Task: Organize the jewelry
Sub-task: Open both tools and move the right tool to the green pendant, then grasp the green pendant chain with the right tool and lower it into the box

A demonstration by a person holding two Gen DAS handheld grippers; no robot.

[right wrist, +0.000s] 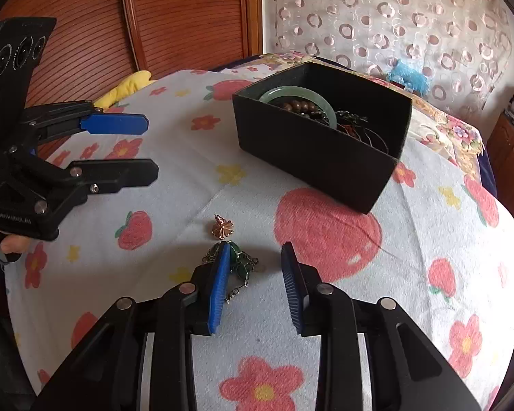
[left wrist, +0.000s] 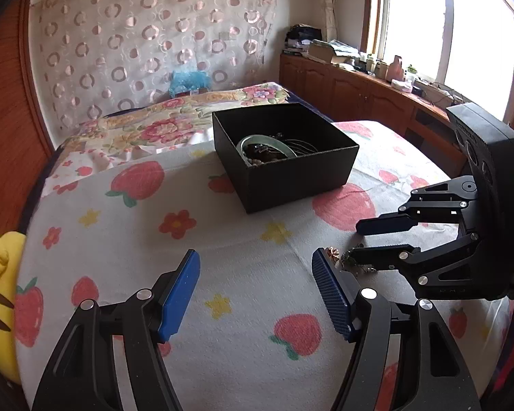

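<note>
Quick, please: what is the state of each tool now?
Left tool: open, holding nothing.
Right tool: open, holding nothing, low over the green chain on the bed.

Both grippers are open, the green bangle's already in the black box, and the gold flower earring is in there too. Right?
Not quite: the gold flower earring lies on the bedspread, outside the black box, as the right wrist view shows. The green bangle is in the box, and the left gripper and right gripper are open.
</note>
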